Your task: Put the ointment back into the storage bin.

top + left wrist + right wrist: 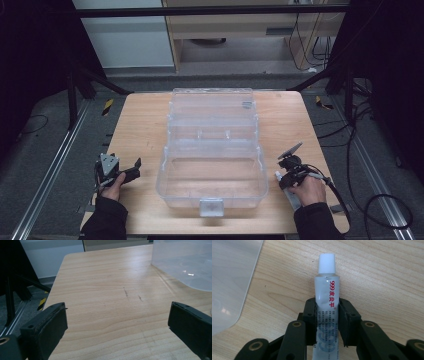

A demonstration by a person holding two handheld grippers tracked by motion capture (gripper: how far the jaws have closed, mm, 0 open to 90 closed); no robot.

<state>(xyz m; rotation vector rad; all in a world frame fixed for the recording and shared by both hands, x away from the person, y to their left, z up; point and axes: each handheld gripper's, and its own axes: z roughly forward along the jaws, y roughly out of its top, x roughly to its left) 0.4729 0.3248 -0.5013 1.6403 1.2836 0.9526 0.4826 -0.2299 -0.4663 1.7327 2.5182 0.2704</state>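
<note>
A small white ointment tube (327, 290) with a ribbed white cap and red print points away from me, and my right gripper (327, 322) is shut on its middle. It is low over the wood; I cannot tell whether it touches. In the high view this gripper (286, 176) sits just right of the clear plastic box (212, 197), with the tube's cap (278, 175) poking out. My left gripper (135, 169) rests left of the box, open. Its jaws stand wide apart over bare wood (117, 322), with nothing between them.
The open clear box with its raised lid (212, 102) takes up the middle of the wooden table (145, 125); one rounded corner (185, 262) shows ahead of my left gripper. Metal rails, black frame legs and cables lie on the floor around the table.
</note>
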